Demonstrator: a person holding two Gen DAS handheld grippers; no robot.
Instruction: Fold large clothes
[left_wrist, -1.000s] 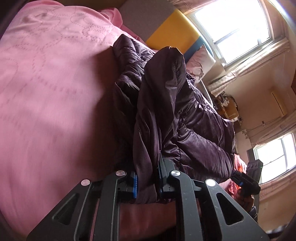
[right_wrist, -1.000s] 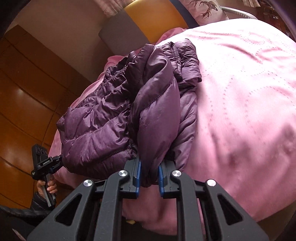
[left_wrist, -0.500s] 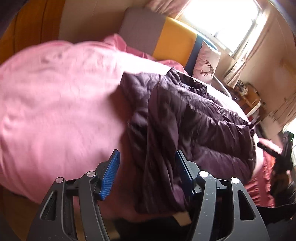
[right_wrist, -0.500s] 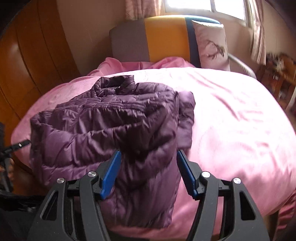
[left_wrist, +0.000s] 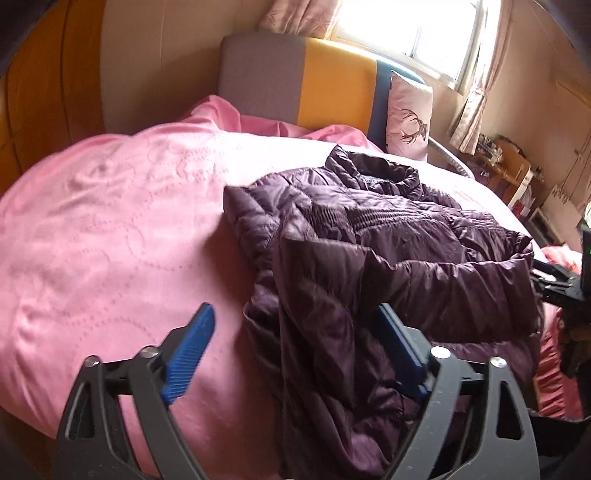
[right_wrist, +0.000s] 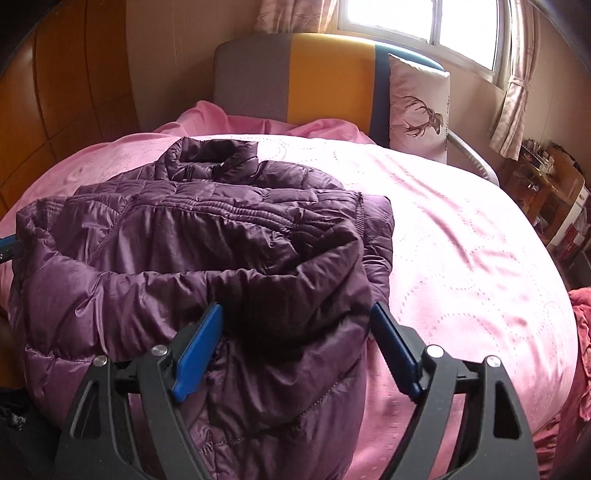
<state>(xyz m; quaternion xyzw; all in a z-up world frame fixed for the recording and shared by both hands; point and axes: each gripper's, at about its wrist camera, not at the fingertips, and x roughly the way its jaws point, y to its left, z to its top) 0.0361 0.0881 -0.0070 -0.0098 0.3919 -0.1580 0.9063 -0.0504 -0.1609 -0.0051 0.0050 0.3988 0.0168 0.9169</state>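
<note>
Both jaws spread, gripping nothing — left hand-held gripper (left_wrist: 295, 354) and right hand-held gripper (right_wrist: 295, 347) over purple jacket (right_wrist: 192, 236) on pink bed (right_wrist: 461, 258)

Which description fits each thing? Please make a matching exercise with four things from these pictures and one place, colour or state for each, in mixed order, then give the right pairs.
Things:
1. jacket
2. bedspread
3. pillow
4. right gripper

Descriptions:
A. pink, covers the bed
B. open, fingers apart over the near edge of the jacket
C. dark purple, quilted, lies on the bed with a sleeve folded across
D. pale, with a deer picture, stands against the headboard

Pairs: 1-C, 2-A, 3-D, 4-B
</note>
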